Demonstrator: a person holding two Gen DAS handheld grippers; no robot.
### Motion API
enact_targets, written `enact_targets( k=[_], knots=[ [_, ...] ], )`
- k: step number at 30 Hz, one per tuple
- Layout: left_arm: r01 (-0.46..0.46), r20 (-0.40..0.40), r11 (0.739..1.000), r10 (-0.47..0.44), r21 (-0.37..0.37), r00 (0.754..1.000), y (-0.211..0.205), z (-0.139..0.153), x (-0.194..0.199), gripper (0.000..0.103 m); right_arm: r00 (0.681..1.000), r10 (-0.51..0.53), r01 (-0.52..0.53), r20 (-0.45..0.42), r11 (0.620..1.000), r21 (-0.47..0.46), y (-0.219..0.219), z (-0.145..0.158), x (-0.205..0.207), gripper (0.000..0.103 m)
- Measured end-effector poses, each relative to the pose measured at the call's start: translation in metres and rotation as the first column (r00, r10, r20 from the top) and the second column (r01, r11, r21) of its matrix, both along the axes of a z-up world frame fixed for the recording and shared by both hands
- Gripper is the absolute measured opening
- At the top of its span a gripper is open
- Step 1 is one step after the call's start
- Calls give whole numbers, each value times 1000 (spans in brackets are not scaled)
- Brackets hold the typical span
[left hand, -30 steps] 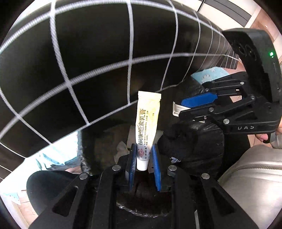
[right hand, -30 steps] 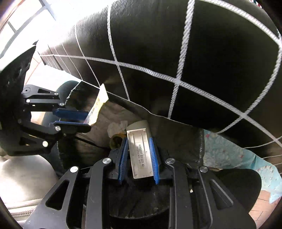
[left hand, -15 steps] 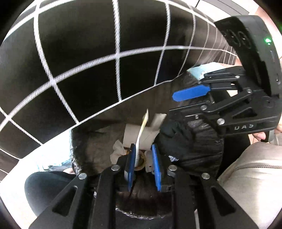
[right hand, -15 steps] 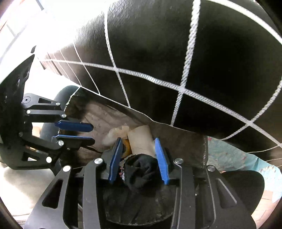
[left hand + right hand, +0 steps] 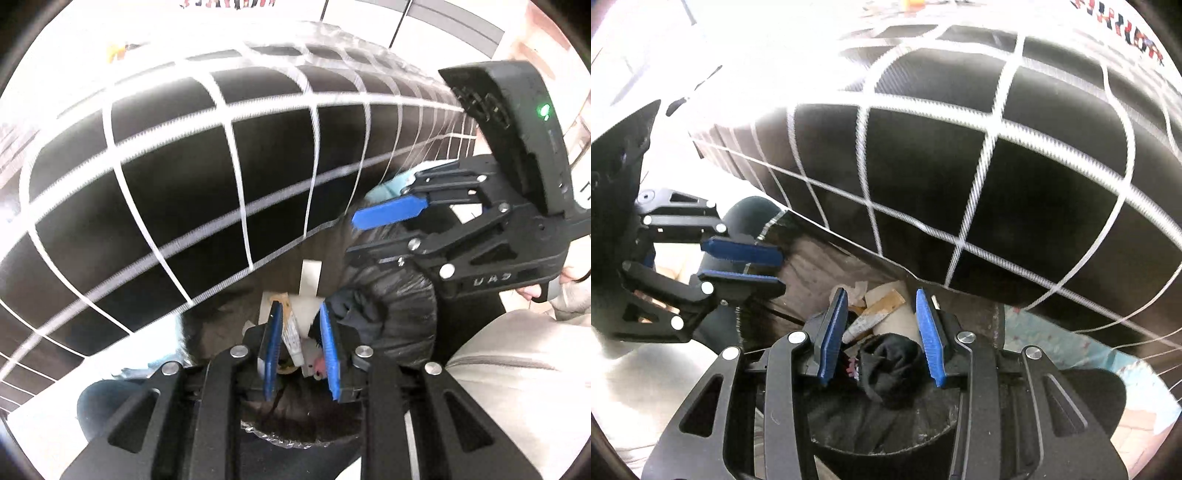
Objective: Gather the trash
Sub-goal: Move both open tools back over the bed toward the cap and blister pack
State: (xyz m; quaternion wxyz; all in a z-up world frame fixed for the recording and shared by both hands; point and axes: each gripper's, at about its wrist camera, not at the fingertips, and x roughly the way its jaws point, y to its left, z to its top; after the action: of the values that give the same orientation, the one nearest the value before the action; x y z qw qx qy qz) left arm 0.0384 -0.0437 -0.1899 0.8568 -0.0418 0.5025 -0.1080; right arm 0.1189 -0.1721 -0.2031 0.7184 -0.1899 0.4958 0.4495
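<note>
Both grippers hang over a bin lined with a black bag (image 5: 886, 435). My left gripper (image 5: 299, 308) has its blue pads a narrow gap apart and easing wider. They hold nothing, as the side-on sight of the left gripper (image 5: 782, 270) in the right wrist view confirms. The white and yellow tube (image 5: 875, 314) lies loose in the bin among paper scraps and a pale cardboard roll (image 5: 897, 325). My right gripper (image 5: 881, 293) is open and empty above a black crumpled bundle (image 5: 890, 365). In the left wrist view the right gripper (image 5: 352, 234) shows from the side at the right.
A black cloth with a white grid (image 5: 184, 184) hangs over the far side of the bin and fills the upper half of both views. A person's pale trouser leg (image 5: 517, 387) is at the lower right. A light blue patterned mat (image 5: 1052, 332) lies beside the bin.
The left gripper let go of the tube and the right let go of a flat silver pack; both fell into the bin. Both grippers have risen above it.
</note>
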Motion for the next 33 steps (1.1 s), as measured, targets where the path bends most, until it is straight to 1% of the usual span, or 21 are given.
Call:
enact_targets(
  k=[6, 9, 12, 15, 21, 23, 26, 28, 30, 31, 33],
  knots=[
    [-13, 84, 1000, 12, 11, 996, 6, 41, -4, 20, 1000, 18, -19, 11, 999, 49, 2, 26, -3, 38],
    [-12, 125, 1000, 9, 21, 992, 9, 59, -6, 20, 999, 29, -31, 34, 997, 66, 2, 40, -4, 38],
    [-19, 144, 1000, 16, 21, 989, 16, 70, -5, 20, 998, 32, -37, 59, 995, 88, 1, 55, -4, 39],
    [-31, 153, 999, 25, 32, 988, 21, 79, -3, 20, 996, 33, -42, 84, 993, 106, 1, 66, -3, 39],
    [-31, 200, 998, 21, 48, 980, 26, 95, 1, 20, 991, 29, -46, 130, 990, 131, 5, 85, 5, 41],
    [-39, 212, 998, 26, 55, 977, 28, 100, 4, 20, 989, 27, -48, 148, 989, 140, 9, 92, 10, 46],
    [-52, 237, 997, 36, 64, 971, 35, 111, 9, 20, 984, 26, -51, 174, 988, 145, 18, 98, 17, 46],
    [-65, 247, 997, 50, 50, 968, 42, 116, 13, 20, 980, 18, -47, 196, 988, 148, 21, 106, 23, 46],
    [-83, 256, 995, 65, 60, 964, 48, 120, 18, 20, 976, 13, -50, 220, 985, 167, 25, 118, 29, 50],
    [-89, 259, 994, 68, 68, 963, 50, 122, 20, 20, 973, 7, -49, 233, 983, 176, 27, 124, 32, 55],
    [-107, 265, 991, 82, 79, 961, 57, 126, 26, 20, 968, 1, -51, 252, 980, 190, 32, 133, 39, 55]
  ],
)
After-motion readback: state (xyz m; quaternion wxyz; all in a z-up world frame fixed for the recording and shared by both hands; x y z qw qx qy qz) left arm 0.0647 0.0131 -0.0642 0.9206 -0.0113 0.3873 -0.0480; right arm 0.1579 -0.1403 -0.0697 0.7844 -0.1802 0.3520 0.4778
